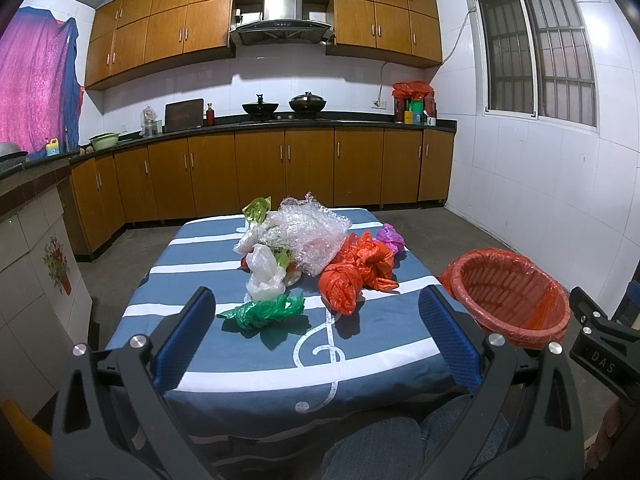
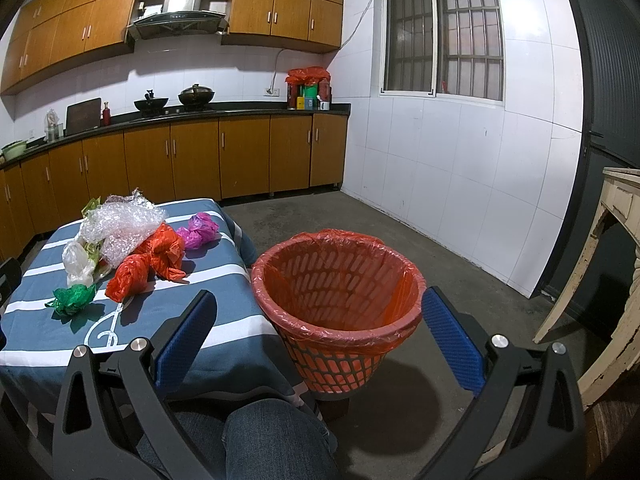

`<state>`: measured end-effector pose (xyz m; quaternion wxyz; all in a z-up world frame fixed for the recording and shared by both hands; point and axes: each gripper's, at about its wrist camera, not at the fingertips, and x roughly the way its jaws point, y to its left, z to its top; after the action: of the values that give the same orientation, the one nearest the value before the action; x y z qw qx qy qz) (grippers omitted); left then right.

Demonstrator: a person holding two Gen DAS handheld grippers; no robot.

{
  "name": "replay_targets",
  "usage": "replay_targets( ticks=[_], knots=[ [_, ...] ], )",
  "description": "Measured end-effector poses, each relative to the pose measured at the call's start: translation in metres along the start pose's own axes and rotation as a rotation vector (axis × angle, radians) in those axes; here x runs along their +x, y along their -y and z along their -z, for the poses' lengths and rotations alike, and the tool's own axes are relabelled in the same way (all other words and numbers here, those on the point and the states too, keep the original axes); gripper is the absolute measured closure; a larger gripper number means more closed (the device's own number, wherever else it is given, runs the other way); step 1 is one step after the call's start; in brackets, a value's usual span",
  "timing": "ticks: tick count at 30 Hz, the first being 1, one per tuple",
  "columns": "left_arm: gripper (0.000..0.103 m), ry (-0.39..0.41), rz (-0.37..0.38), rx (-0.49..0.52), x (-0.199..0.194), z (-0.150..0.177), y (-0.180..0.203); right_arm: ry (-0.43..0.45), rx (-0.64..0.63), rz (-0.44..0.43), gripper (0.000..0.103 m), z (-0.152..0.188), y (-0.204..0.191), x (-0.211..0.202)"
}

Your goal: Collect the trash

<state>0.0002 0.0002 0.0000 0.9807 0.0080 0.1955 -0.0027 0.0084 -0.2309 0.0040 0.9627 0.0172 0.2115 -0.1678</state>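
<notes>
Table [image 1: 256, 368] with striped cloth carries the whole heap; lined basket [image 2: 340, 280] stands on the floor just beside its right edge, apparently empty. Bubble wrap [image 1: 308, 236] is bulkiest: likely to drag neighbours off if pulled. Orange bags [image 1: 352, 272] slippery, may unfurl and miss the rim. Green bag [image 1: 264, 312] nearest, light, easily flicked. Left gripper [image 1: 316, 336] and right gripper [image 2: 320, 336] both spread wide, holding nothing.
</notes>
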Motion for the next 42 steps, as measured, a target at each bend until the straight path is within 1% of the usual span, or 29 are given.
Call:
replay_targets(
  ticks=[42],
  knots=[
    [0.004, -0.005, 0.001, -0.002, 0.0004, -0.0001, -0.0002, -0.002, 0.003, 0.000, 0.002, 0.0031, 0.0019, 0.0020]
  ],
)
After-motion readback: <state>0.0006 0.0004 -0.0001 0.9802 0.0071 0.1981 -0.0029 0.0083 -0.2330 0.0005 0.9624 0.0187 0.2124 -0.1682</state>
